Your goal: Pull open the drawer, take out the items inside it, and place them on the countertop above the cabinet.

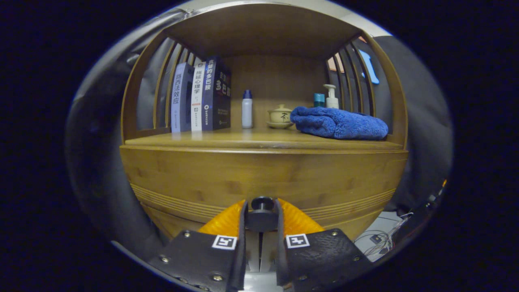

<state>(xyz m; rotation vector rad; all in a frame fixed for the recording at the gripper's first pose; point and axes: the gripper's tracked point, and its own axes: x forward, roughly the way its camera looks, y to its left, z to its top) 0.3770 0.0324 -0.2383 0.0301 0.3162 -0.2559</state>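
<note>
**Fingers closed on the drawer knob, pull comes straight back**

My gripper (262, 215) has its two fingers drawn in close on the dark round knob (262, 204) of the drawer (263, 178), one finger pressing each side, so I judge the hold is made. The knob sits right between the fingertips, and the drawer front spreads flat just beyond them, its long axis running crosswise to the fingers. The pull should therefore run straight back along the fingers, away from the cabinet. The drawer looks shut, and I cannot see what lies inside.

Above and beyond the fingers is the countertop (227, 140), where the items must go. On it stand three books (200, 97) up and to the left, a small white bottle (247, 109), a lidded tea bowl (280, 115) and a folded blue towel (338, 123) to the right, with a pump bottle (331, 97) behind it. The book spines carry Chinese titles, too small for me to read with confidence.
</note>
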